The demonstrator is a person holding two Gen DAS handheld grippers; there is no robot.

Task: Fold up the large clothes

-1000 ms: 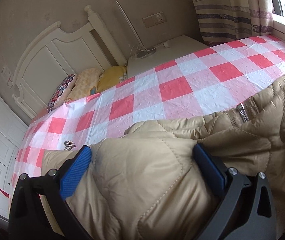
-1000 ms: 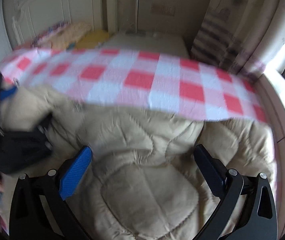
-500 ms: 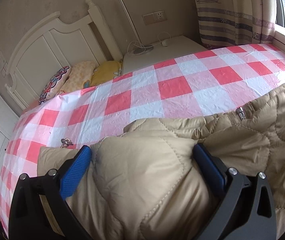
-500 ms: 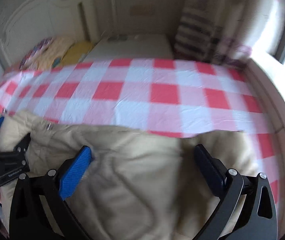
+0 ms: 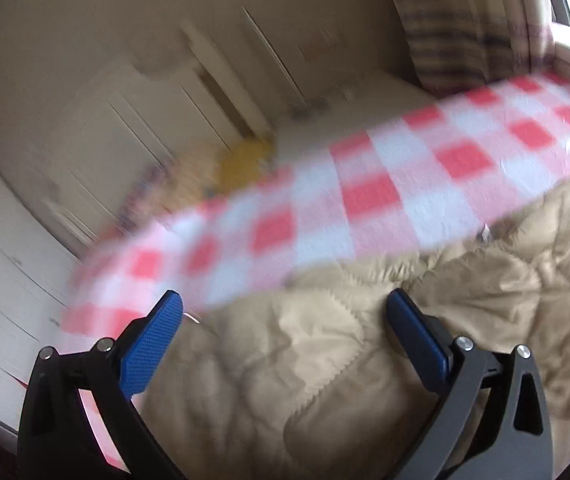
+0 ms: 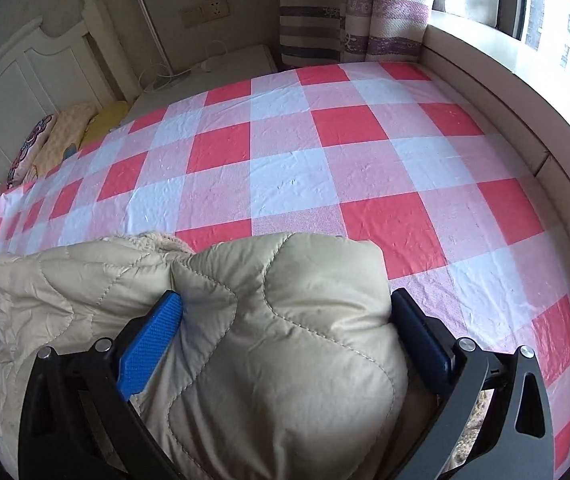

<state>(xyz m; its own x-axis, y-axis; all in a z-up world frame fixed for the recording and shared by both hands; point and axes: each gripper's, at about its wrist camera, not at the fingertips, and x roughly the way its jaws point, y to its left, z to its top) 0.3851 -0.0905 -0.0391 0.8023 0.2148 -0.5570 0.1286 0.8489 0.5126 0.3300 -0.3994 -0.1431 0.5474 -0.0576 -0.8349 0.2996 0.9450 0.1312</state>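
In the right wrist view, the right gripper fills the lower part of the frame, its two blue-padded fingers spread wide with a thick puffed fold of a beige quilted jacket bulging up between them; the fabric presses against both pads, so the fingers are grasping the jacket. The gripper points forward and slightly downward over the bed. The rest of the jacket spreads toward the lower left of the frame, where a dark piece of the other gripper shows at the left edge. Beyond the jacket lies a red, pink and white checked bedcover, with pillows at the upper left against a white headboard, and striped curtains at the top. The left wrist view is heavily blurred. There the left gripper sits low in the frame, its blue fingers wide apart above the jacket; the cloth lies flat beneath them and touches neither pad, so the fingers are released. The checked bedcover crosses the middle of that frame.
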